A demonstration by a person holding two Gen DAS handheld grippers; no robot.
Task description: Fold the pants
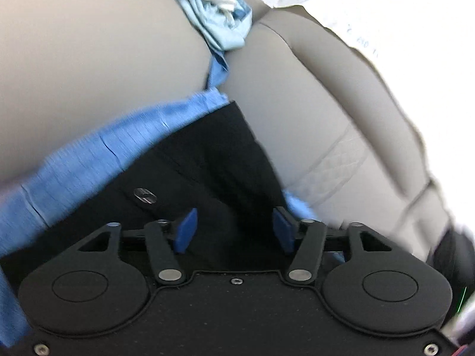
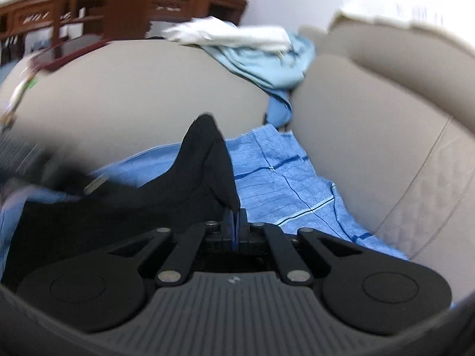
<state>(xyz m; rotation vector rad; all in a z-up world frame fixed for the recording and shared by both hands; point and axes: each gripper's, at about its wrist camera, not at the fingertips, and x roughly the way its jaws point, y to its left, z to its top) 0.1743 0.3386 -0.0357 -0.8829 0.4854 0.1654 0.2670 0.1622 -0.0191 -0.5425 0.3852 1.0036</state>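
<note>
The black pants (image 1: 207,172) lie on a blue sheet (image 1: 89,160) spread over a grey sofa; a metal button (image 1: 145,196) shows on them. In the left wrist view, my left gripper (image 1: 234,227) stands open just above the black cloth, its blue pads (image 1: 186,229) wide apart and not pressing on anything. In the right wrist view, my right gripper (image 2: 234,218) is shut on a fold of the pants (image 2: 204,163). The pinched cloth rises in a peak in front of the jaws, and the rest of the pants trails off to the left.
Grey sofa cushions (image 2: 148,89) surround the blue sheet (image 2: 282,184). A light blue garment (image 2: 267,65) and a white cloth (image 2: 231,34) lie in the gap between the cushions at the back. Brown wooden furniture (image 2: 124,3) stands beyond the sofa.
</note>
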